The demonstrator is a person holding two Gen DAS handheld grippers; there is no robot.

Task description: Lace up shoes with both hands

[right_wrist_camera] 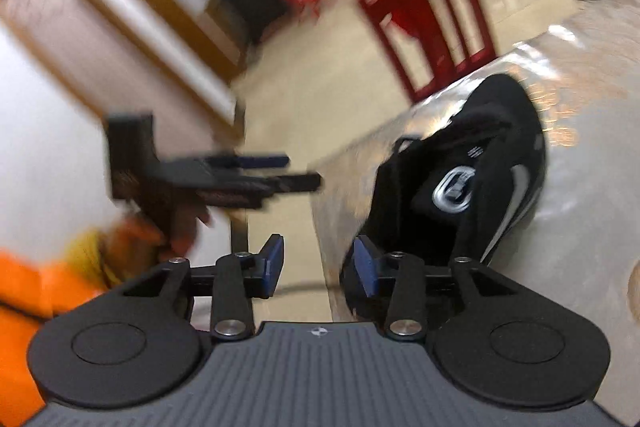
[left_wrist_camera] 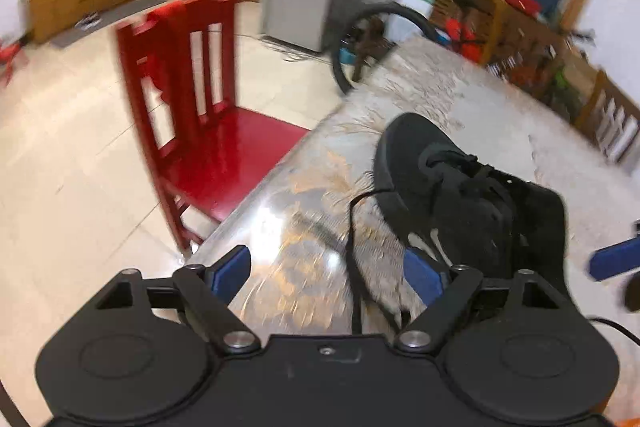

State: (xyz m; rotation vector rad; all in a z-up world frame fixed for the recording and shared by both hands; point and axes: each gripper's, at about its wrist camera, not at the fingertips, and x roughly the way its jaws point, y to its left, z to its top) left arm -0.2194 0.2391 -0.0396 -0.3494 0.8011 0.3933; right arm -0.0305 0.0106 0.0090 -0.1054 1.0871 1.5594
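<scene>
There's the black shoe (left_wrist_camera: 452, 183) sitting on the worktop (left_wrist_camera: 420, 83), which wears a pale flowered cover under glossy plastic. The toe points away toward the far end, and the heel faces the person.

The left gripper (left_wrist_camera: 328, 273) hovers over the near edge of the worktop, blue pads spread wide, clamping nothing. A black lace (left_wrist_camera: 352, 247) trails from the shoe's side down across the cover and runs through the gap between those pads, touching neither as far as I can see.

The right gripper (right_wrist_camera: 318, 265) is parted too, though less widely, with nothing pinched between its pads. From its camera the shoe (right_wrist_camera: 480, 179) lies just beyond its right finger, the opening and white insole label showing, a white stripe along the side. Everything there is smeared with motion blur.

A red chair (left_wrist_camera: 192, 115) stands on the tiled floor just beside the worktop's left edge.
</scene>
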